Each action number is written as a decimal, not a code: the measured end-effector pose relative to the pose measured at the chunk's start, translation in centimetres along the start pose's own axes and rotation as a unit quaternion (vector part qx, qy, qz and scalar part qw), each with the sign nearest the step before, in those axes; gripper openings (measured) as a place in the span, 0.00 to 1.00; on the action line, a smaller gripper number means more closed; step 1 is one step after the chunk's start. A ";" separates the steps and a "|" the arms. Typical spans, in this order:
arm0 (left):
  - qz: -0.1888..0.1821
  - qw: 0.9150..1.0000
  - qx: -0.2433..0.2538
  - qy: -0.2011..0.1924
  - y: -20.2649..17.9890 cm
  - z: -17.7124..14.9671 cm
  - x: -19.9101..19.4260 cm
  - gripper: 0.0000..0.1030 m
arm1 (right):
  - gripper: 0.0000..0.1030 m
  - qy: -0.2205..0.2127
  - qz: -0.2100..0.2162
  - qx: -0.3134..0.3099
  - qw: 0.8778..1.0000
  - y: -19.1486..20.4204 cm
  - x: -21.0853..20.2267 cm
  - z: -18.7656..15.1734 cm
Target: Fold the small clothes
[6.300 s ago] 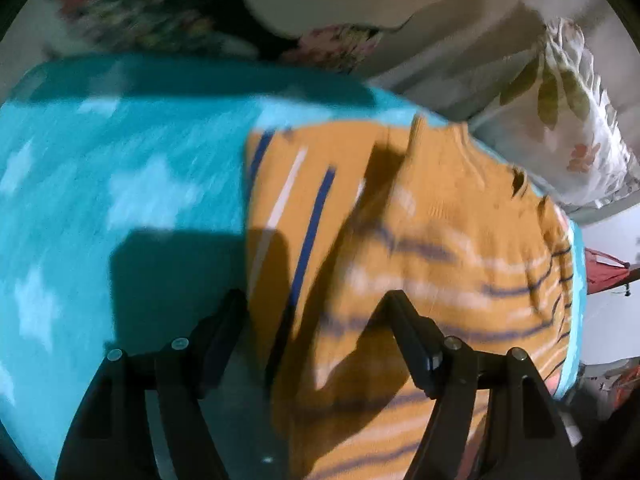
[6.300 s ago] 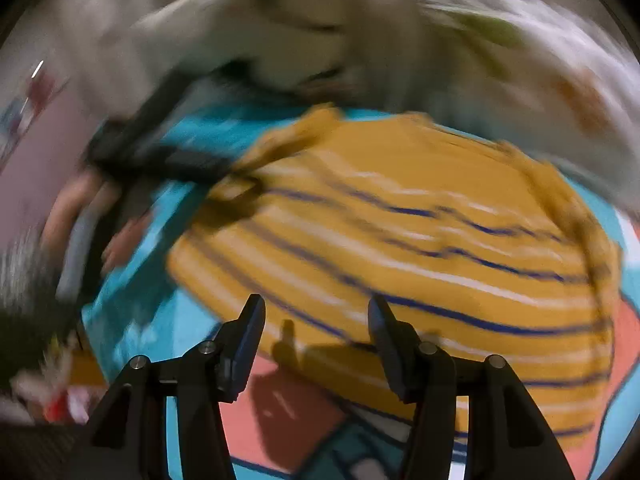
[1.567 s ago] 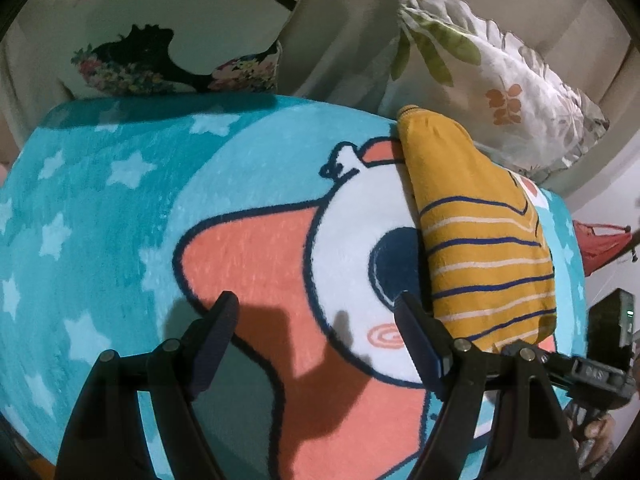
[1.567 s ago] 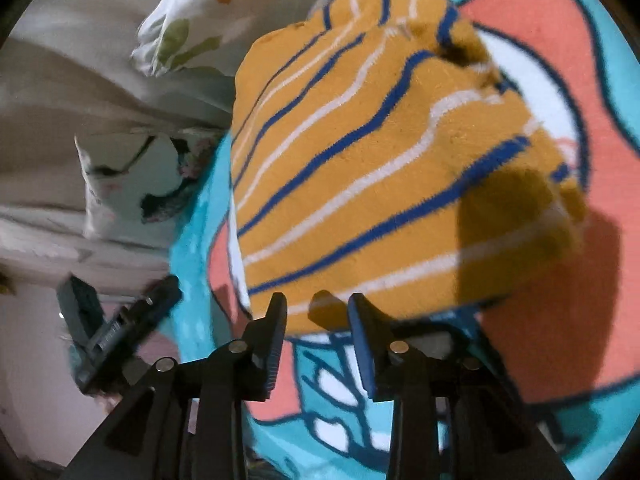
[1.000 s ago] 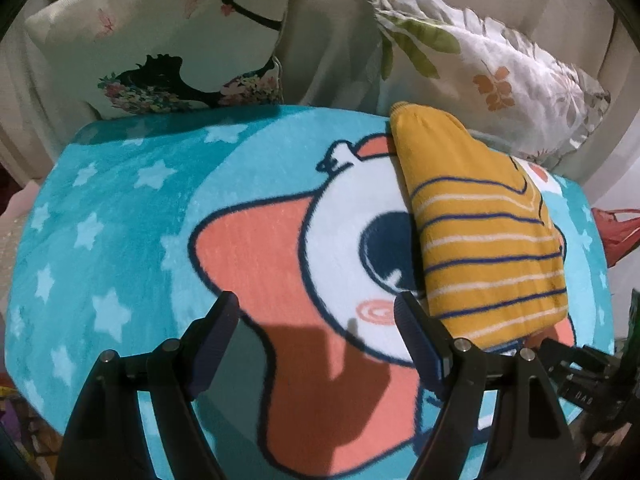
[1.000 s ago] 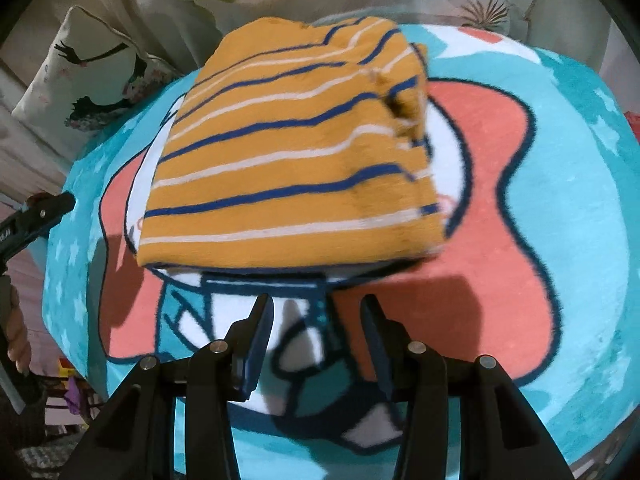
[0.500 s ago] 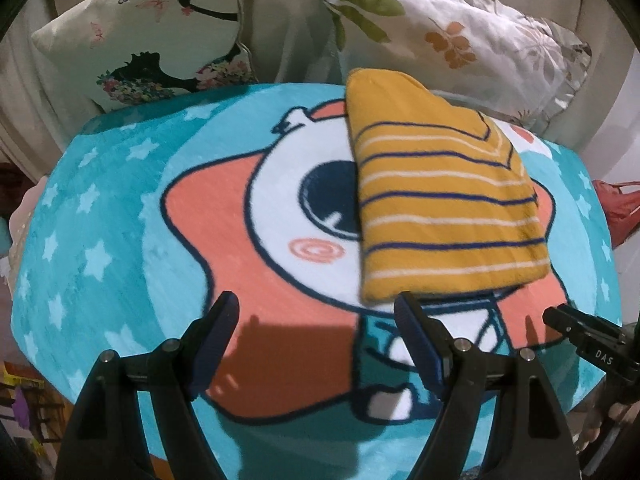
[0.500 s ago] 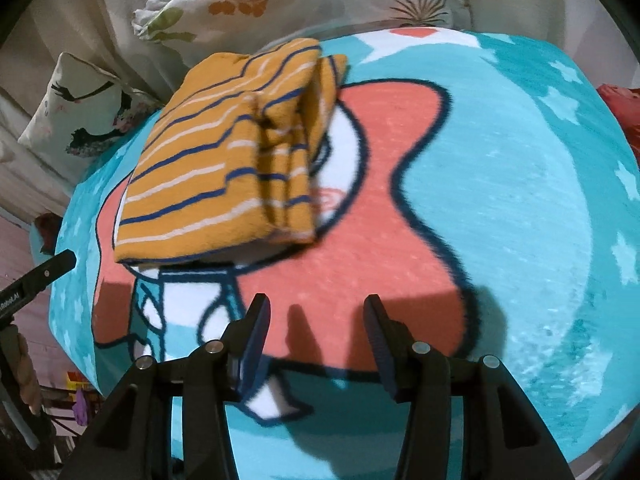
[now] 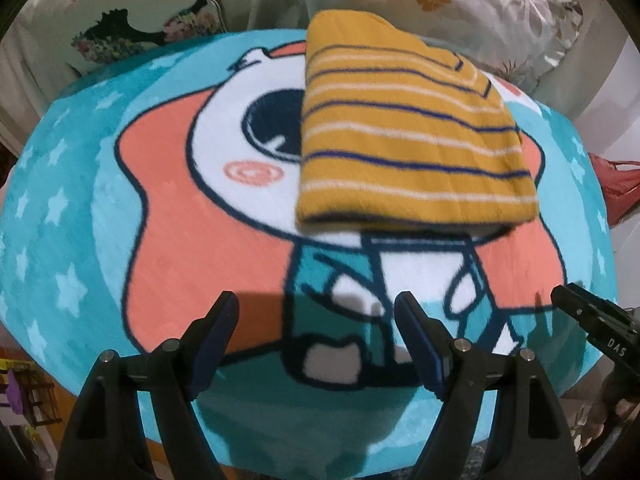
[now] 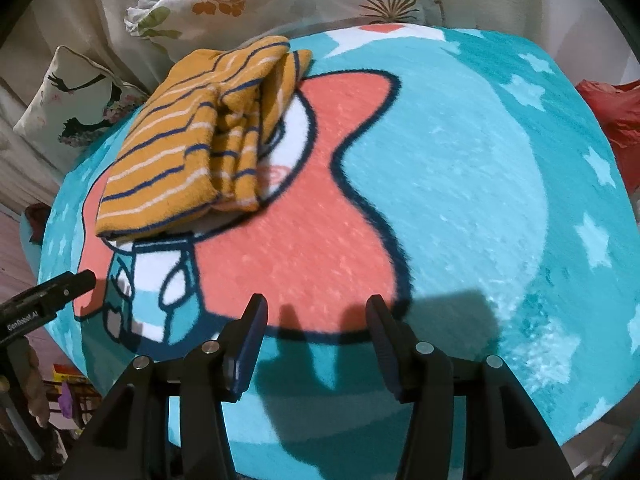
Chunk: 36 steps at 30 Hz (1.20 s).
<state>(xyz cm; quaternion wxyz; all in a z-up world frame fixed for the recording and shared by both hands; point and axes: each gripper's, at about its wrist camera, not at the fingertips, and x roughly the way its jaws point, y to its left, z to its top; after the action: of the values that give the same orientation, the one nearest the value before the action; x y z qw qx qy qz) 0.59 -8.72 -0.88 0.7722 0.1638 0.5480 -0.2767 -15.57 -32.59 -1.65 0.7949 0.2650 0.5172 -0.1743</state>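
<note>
A mustard-yellow garment with navy and white stripes (image 9: 408,148) lies folded into a compact rectangle on a round teal cartoon rug (image 9: 80,208). In the right wrist view the folded garment (image 10: 192,148) sits at the rug's far left, its layered edge facing right. My left gripper (image 9: 316,320) is open and empty, held above the rug's near edge, well short of the garment. My right gripper (image 10: 316,320) is open and empty over the rug's (image 10: 480,184) near side, to the right of the garment.
Floral and bird-print cushions (image 9: 480,4) lean against a pale cover behind the rug. A red bag (image 10: 612,112) lies off the rug's right side. The other gripper's tip shows at each view's edge (image 9: 592,328) (image 10: 44,296).
The garment went from spread and held to folded and released. Both grippers have drawn back toward the rug's near edge, and the right gripper has opened wider.
</note>
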 end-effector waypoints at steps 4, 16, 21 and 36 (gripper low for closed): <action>0.004 1.000 0.005 0.011 -0.8 -1.0 1.0 0.77 | 0.54 0.002 -0.002 -0.003 1.000 -0.3 -0.1 -0.5; 0.020 0.999 0.006 0.035 -2.6 -3.2 3.1 0.84 | 0.55 0.005 -0.001 -0.010 1.000 -1.1 -0.1 -1.3; 0.027 0.999 -0.003 0.040 -2.6 -3.5 3.6 1.00 | 0.55 0.006 0.001 -0.013 1.000 -1.0 -0.1 -1.3; 0.025 1.000 -0.001 0.009 -2.5 -3.5 3.9 1.00 | 0.55 0.006 0.002 -0.020 1.000 -0.4 0.1 -1.1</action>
<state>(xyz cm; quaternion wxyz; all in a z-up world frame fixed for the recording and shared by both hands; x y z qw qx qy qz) -2.60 -9.78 -5.63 0.7743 0.1795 0.5505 -0.2554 -16.55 -32.24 -2.20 0.7973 0.2511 0.5250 -0.1603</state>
